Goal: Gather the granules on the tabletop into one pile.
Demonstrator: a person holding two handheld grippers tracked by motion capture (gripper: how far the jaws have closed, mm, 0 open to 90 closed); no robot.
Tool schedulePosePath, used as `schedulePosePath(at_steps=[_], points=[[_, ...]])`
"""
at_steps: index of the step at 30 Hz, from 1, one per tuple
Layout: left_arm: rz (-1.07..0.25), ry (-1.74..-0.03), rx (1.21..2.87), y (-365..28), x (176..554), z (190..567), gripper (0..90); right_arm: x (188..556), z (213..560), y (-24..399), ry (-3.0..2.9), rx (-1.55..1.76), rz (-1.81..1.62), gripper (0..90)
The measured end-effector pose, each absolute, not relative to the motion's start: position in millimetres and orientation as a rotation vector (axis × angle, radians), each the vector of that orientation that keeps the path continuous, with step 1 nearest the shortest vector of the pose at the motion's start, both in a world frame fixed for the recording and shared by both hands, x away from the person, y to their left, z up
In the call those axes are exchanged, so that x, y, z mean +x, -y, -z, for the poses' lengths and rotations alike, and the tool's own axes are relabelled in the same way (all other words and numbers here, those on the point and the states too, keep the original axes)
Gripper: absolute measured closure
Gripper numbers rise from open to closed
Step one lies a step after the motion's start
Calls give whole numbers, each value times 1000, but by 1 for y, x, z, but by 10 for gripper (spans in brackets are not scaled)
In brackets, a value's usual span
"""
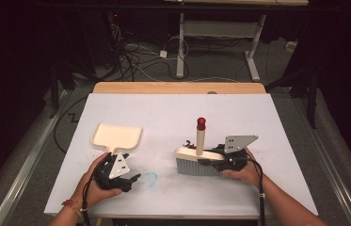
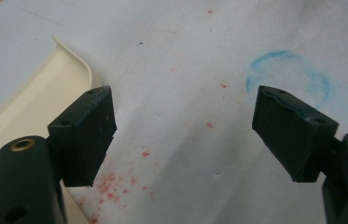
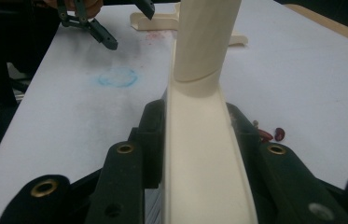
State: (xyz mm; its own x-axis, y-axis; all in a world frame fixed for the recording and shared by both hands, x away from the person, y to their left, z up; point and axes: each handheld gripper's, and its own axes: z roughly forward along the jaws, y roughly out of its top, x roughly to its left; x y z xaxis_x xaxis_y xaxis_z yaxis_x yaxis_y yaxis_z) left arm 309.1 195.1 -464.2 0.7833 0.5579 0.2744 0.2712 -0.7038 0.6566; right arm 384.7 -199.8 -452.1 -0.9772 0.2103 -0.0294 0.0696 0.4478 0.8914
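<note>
A white-covered table (image 1: 173, 113) seen from above. The right gripper (image 1: 211, 162), at about 4 o'clock from the table's centre, clamps its jaws on the cream back of a hand brush (image 1: 196, 162) whose bristles rest on the table and whose handle, capped red, stands upright. Just beyond the brush, at its 12 o'clock, lies a small cluster of dark red beans (image 1: 189, 142). The left gripper (image 1: 133, 181), at 7 o'clock, hovers with jaws spread wide and nothing between them, just beside the handle of a cream dustpan (image 1: 116, 135). Between the grippers sits a faint blue ring stain (image 1: 150, 178), with red specks (image 2: 111, 184) near the dustpan.
</note>
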Motion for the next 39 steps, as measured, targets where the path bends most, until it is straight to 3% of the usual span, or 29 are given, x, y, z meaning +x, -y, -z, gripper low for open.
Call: schedulePosePath(at_steps=[19, 27, 39], points=[[-615, -598, 2356, -193, 309, 463, 212, 415, 444, 200, -2462, 368, -1588, 674], [-626, -603, 2353, -196, 308, 462, 212, 394, 423, 205, -2430, 344, -1585, 674], [-652, -629, 2328, -204, 306, 458, 212, 348, 394, 250, -2392, 431, -1536, 674]])
